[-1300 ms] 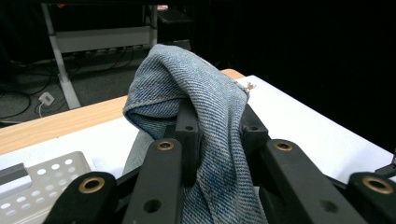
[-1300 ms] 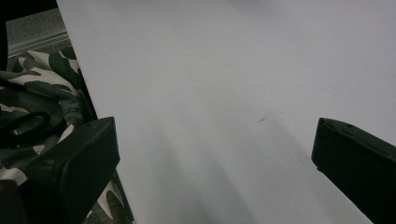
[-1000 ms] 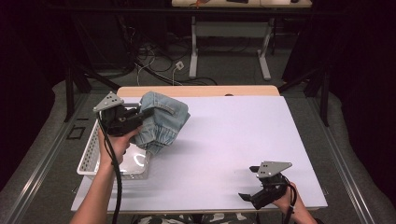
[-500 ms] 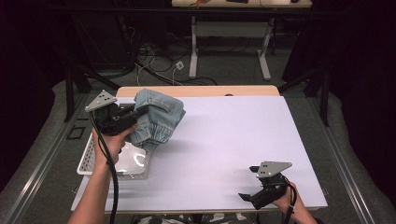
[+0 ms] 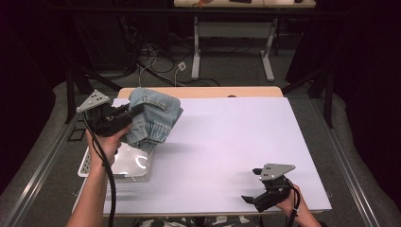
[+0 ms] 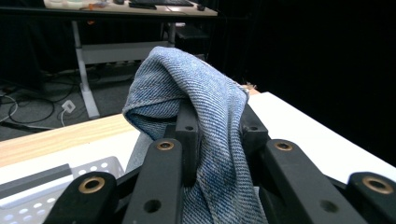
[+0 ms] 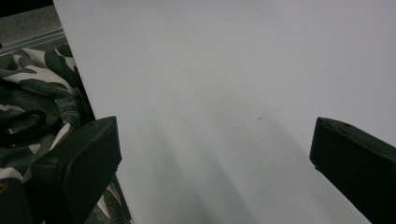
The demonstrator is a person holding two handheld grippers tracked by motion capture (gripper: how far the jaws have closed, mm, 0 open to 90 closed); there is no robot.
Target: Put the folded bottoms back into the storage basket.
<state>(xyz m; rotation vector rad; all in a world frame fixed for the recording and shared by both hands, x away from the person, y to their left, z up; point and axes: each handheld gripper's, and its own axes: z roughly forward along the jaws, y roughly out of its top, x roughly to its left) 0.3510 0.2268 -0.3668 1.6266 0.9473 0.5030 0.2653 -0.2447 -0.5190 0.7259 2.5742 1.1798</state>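
Observation:
A bundled piece of light blue denim [image 5: 153, 118] hangs in the air over the table's left side, above a white perforated basket [image 5: 94, 166]. My left gripper [image 5: 130, 113] is shut on the denim; in the left gripper view the cloth [image 6: 205, 116] is pinched between the two black jaws and drapes over them. My right gripper [image 5: 249, 199] rests low at the table's front right edge. In the right gripper view its jaws stand wide apart with nothing but white tabletop [image 7: 224, 93] between them, so my right gripper [image 7: 212, 154] is open.
The white tabletop [image 5: 236, 142] stretches between the two hands. A wooden strip [image 5: 203, 91] borders its far edge. Behind it are desk legs and cables on the floor [image 5: 179, 66]. Camouflage cloth [image 7: 42, 98] lies past the table's front edge.
My left gripper has carried the denim bundle a little to the left and up, farther from the table's middle. The right gripper has stayed where it was.

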